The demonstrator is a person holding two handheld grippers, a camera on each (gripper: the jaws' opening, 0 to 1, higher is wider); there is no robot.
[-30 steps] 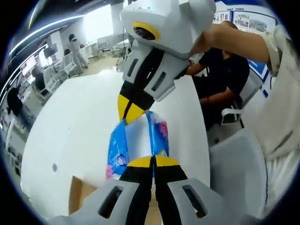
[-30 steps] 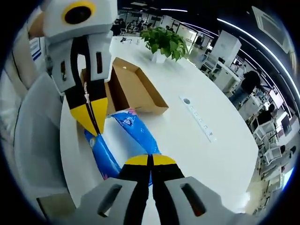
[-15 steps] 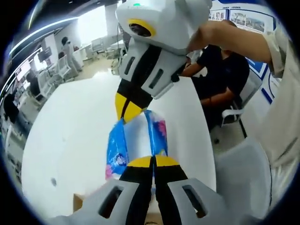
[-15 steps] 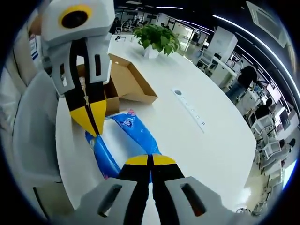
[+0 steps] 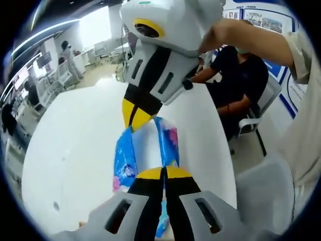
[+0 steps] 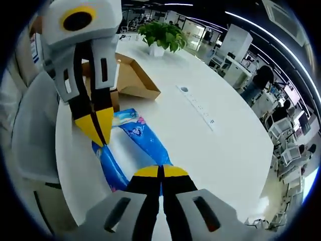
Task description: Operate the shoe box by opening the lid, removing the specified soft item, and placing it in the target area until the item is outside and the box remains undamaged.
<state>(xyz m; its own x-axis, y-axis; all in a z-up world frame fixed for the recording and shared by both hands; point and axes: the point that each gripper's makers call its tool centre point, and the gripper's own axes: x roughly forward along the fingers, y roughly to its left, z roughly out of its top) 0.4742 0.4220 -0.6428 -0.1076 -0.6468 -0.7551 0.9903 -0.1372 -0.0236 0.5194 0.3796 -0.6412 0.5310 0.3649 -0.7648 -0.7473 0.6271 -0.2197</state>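
A soft blue pack with pink print hangs stretched between my two grippers above the white table. My left gripper is shut on its near end in the left gripper view. My right gripper comes down from above there, shut on the far end. In the right gripper view my right gripper pinches the pack, and my left gripper holds the other end at the left. The open brown shoe box lies behind on the table, partly hidden by my left gripper.
A potted plant stands at the table's far end, and a power strip lies right of the box. A seated person is at the table's edge, with a light chair back close by. Desks and people fill the room beyond.
Both grippers, still shut on the pack, have moved away from the shoe box. The box looks smaller and farther in the right gripper view and has dropped out of the left one's bottom.
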